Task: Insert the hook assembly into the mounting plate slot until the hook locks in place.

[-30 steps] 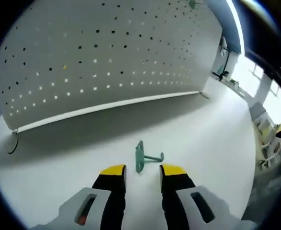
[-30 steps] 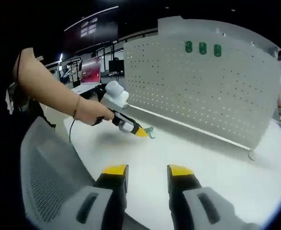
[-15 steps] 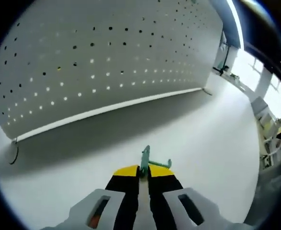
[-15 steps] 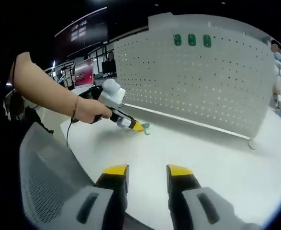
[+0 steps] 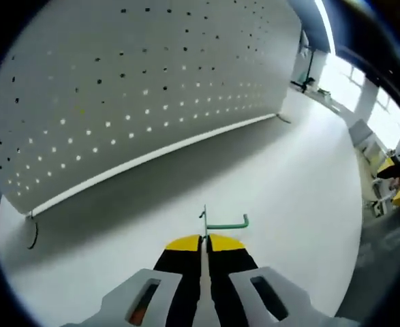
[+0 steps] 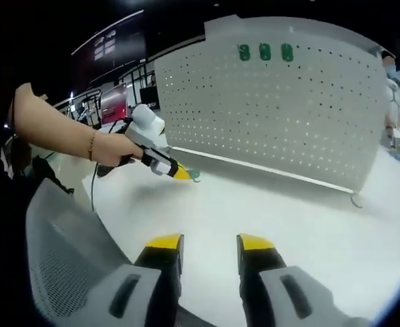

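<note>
White table (image 5: 309, 197) fronts upright white pegboard (image 6: 274, 116); dark hall behind.

Step in hand: hook picked up, transfer to pegboard pending. Left tool (image 5: 205, 240) jaws closed on green hook (image 5: 221, 223) at 6 o'clock, prong toward 3 o'clock. Right tool (image 6: 210, 240) jaws parted, empty.

Next move: align backplate with pegboard holes at 12 o'clock, press until locked.

Unclear: hook backplate edge-on; target slot unidentifiable; three green items (image 6: 265, 52) at pegboard top too small to identify.

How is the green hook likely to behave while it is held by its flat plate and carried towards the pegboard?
The green hook looks like thin bent metal, so probably stiff and light. The left gripper pinches only its narrow plate edge, so it might pivot if the arm bumps the pegboard. Set on the table, its flat plate should stop it rolling.
</note>
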`<state>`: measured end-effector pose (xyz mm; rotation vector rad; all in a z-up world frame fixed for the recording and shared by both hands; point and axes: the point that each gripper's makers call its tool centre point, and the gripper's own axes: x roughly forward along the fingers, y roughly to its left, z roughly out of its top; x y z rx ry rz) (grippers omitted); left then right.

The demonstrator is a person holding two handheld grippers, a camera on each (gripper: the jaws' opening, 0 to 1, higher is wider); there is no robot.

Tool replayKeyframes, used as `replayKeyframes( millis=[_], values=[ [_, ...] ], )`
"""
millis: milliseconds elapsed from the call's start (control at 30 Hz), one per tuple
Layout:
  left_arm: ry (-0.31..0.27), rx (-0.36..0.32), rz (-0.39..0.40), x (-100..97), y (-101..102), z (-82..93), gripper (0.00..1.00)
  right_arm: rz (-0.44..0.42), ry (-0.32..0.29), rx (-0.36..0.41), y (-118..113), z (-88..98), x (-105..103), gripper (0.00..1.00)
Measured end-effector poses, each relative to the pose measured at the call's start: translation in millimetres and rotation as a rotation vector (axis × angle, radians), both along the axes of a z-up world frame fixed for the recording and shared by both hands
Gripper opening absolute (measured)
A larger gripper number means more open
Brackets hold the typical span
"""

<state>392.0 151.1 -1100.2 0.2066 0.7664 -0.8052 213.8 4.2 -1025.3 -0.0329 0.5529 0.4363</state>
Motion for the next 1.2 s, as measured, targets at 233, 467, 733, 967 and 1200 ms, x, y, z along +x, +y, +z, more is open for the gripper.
replayKeyframes(
  millis=[233,467,733,967,1200],
  values=[
    [-0.007,-0.031,0.005,-3.2,8.3,22.9,0.02,-0.042,0.014,0.058,-2.7,7.4,7.5,0.29],
    [-0.051,-0.089,0.044,-16.6,12.2,64.3,0.02,-0.032,0.033,0.064,7.2,10.5,11.0,0.30],
    [-0.052,-0.219,0.060,-43.5,2.7,103.7,0.02,-0.054,0.051,0.203,31.8,23.6,17.9,0.30],
    [-0.078,-0.251,0.053,-69.3,8.6,115.0,0.02,-0.034,-0.013,0.271,61.2,50.8,34.8,0.27],
    [-0.068,-0.318,0.071,-91.9,10.4,123.5,0.02,0.005,-0.004,0.398,97.2,68.0,49.7,0.26]
  ],
)
